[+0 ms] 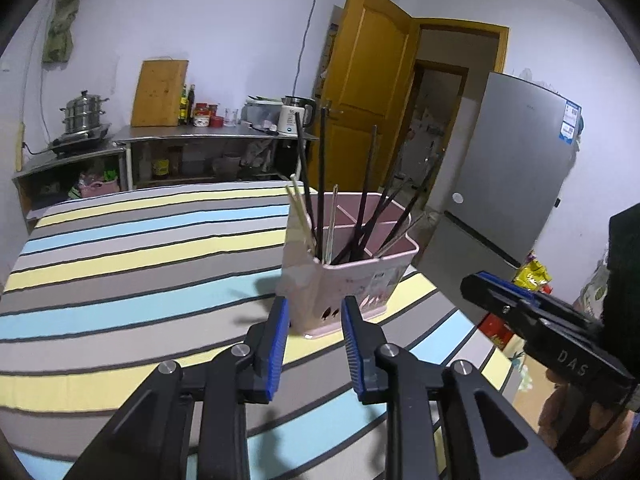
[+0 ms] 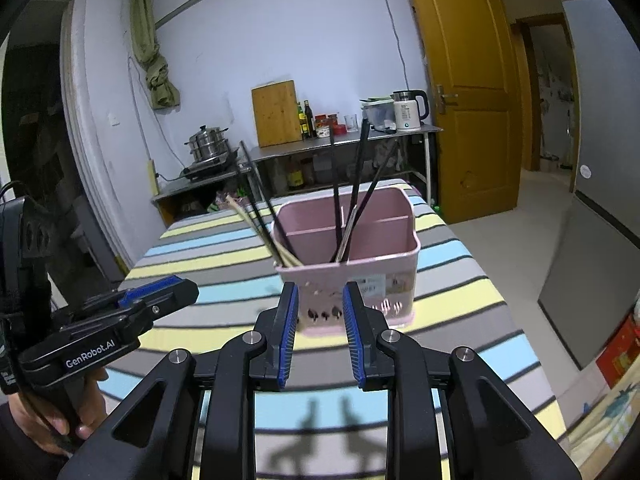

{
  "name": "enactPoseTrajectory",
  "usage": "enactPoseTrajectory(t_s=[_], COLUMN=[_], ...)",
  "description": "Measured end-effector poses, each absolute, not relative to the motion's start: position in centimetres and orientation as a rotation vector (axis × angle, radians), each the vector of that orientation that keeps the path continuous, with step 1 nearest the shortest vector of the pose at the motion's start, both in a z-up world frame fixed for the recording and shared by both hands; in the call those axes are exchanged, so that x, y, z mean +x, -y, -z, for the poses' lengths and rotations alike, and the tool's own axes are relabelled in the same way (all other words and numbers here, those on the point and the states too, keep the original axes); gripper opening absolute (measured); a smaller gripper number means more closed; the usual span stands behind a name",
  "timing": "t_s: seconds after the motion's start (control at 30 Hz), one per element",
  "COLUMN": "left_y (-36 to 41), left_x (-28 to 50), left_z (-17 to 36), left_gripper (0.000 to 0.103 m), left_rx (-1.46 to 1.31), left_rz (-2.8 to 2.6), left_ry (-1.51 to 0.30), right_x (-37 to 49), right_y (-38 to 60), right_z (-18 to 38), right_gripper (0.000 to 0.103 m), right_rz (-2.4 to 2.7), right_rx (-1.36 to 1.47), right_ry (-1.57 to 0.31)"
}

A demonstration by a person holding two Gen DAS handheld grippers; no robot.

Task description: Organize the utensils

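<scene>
A pink divided utensil holder (image 1: 372, 276) (image 2: 360, 272) stands upright on the striped table (image 1: 140, 248) (image 2: 460, 280). Several black chopsticks (image 1: 322, 168) (image 2: 334, 184) and a few pale wooden ones (image 1: 300, 212) (image 2: 256, 228) lean in its compartments. My left gripper (image 1: 315, 308) is open just short of the holder's near corner, with nothing between its blue pads. My right gripper (image 2: 321, 292) is also open and empty, just in front of the holder's near wall. Each gripper appears at the edge of the other's view: the right gripper (image 1: 520, 312), the left gripper (image 2: 160, 292), held by a hand (image 2: 60, 420).
Behind the table stands a steel counter (image 1: 192, 134) (image 2: 344, 140) with a wooden cutting board (image 1: 160, 92), bottles, a white kettle (image 2: 408, 110) and a steamer pot (image 1: 82, 114). To the right are a yellow door (image 1: 368, 80), a grey fridge (image 1: 516, 160) and open floor.
</scene>
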State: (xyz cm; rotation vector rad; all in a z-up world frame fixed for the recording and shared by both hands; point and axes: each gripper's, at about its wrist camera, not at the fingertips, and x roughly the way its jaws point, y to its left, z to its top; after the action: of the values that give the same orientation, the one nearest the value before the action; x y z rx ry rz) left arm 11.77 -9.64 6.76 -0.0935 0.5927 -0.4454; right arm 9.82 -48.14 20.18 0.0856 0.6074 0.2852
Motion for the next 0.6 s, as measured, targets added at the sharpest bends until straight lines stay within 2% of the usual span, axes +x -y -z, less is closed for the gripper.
enactPoseTrajectory(t_s=[0.6], left_y=[9.4], left_x=[5.7], left_z=[-3.4], left_gripper=[0.027], left_rx=[-0.07], left_rz=[0.388], left_ry=[-0.551], right_x=[4.4], right_y=[47.4], right_z=[-16.7], right_gripper=[0.024], right_rz=[-0.257], right_rx=[0.02], right_ry=[-0.597])
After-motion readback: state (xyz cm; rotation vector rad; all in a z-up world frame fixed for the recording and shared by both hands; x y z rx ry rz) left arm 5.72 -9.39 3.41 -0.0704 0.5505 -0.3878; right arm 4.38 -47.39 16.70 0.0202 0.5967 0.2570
